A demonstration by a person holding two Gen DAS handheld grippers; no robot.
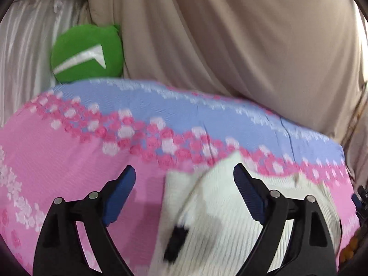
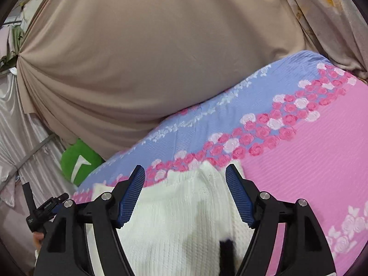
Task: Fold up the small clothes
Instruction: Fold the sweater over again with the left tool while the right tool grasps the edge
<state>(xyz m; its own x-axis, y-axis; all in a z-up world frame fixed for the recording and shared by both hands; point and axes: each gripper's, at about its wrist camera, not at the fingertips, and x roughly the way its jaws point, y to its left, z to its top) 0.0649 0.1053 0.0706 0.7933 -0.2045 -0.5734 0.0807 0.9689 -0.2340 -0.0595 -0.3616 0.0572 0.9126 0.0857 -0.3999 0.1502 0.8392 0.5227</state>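
A small white ribbed knit garment [image 1: 218, 218] with a black patch [image 1: 176, 241] lies on a pink and blue rose-patterned bed sheet [image 1: 69, 172]. My left gripper [image 1: 184, 179] is open wide above it, and the cloth spreads under the right-hand finger while the left-hand finger is over bare sheet. In the right wrist view the same garment [image 2: 179, 218] fills the gap between the fingers of my right gripper [image 2: 185, 174], which is also open, its pads clear of the cloth. The near part of the garment is hidden below both frames.
A green round cushion [image 1: 87, 55] sits at the bed's far edge against a draped beige cloth [image 1: 230, 34]. Pale shiny curtains [image 2: 20, 138] hang to the left. The bed sheet [image 2: 310, 161] stretches away to the right of the garment.
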